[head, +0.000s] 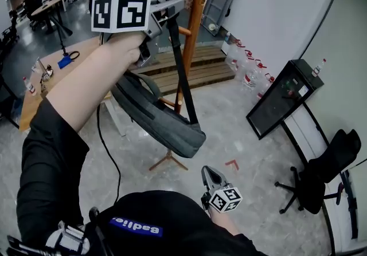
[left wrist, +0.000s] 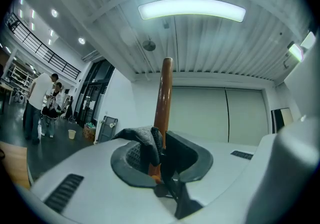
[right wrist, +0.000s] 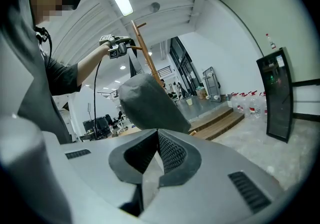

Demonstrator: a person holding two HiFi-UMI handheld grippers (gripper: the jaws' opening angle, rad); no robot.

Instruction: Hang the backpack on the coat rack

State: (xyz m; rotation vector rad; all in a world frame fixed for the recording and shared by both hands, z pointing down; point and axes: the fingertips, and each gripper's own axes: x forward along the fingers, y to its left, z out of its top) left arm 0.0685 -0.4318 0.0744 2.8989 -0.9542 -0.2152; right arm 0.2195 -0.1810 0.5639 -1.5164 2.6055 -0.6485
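My left gripper (head: 167, 8) is raised high beside the brown pole of the coat rack (head: 199, 14). It is shut on the top strap of the grey backpack (head: 163, 118), which hangs below it on black straps. In the left gripper view the grey strap (left wrist: 146, 140) is pinched between the jaws, with the coat rack pole (left wrist: 163, 92) right behind. My right gripper (head: 209, 177) is low, near my body, shut and empty. The right gripper view shows the backpack (right wrist: 147, 102) hanging ahead, apart from my right gripper (right wrist: 157, 132).
A wooden step platform (head: 195, 69) lies behind the rack's base. Water bottles (head: 252, 71) and a black cabinet (head: 284, 97) stand along the right wall, with a black office chair (head: 327, 172) nearer. People (left wrist: 42, 102) stand far off to the left.
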